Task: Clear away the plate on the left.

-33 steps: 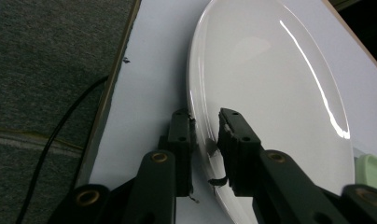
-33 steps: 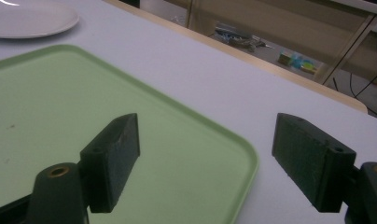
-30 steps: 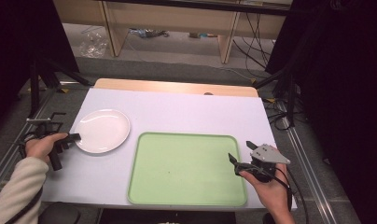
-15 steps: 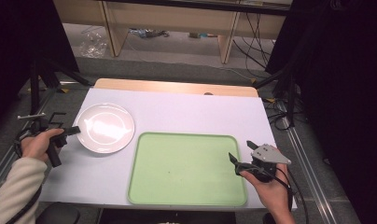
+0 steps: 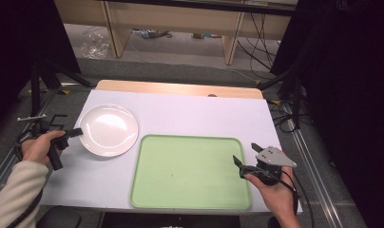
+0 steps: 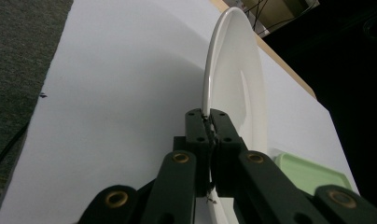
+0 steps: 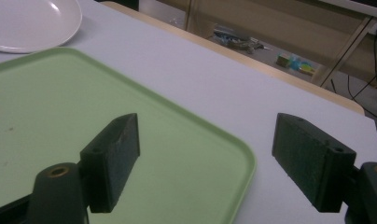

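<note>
At the table's left side, the left gripper point(image 5: 77, 132) had just been closing, and its jaws were pinched together on the near rim of the plate point(image 5: 108, 130). That white plate sat on the white sheet point(image 5: 190, 114), just left of the green tray point(image 5: 190, 173) and close to its top left corner without clearly touching it. Seen from the left gripper view, the pads point(image 6: 198, 126) held only a thin strip of the plate's point(image 6: 233, 79) edge, right at their tips.

That shallow bite looked like the main risk. A glazed rim is slick, and with so little of it between the pads, the plate could slide out on a lift or a quick pull. Gripped at one edge, its weight would hang far from the jaws, so it might droop, twist and drop onto the sheet or clip the tray's raised lip. Dragging it instead could catch that lip and shove the tray.

By the tray's right edge, the right gripper point(image 5: 247, 156) was held in the right hand point(image 5: 275, 192) with its jaws wide apart and nothing between them, as the right gripper view showed over the tray's point(image 7: 56, 116) corner. It gave the plate no support, so any slip would have gone uncaught. An even, low lift seemed the safer course.
</note>
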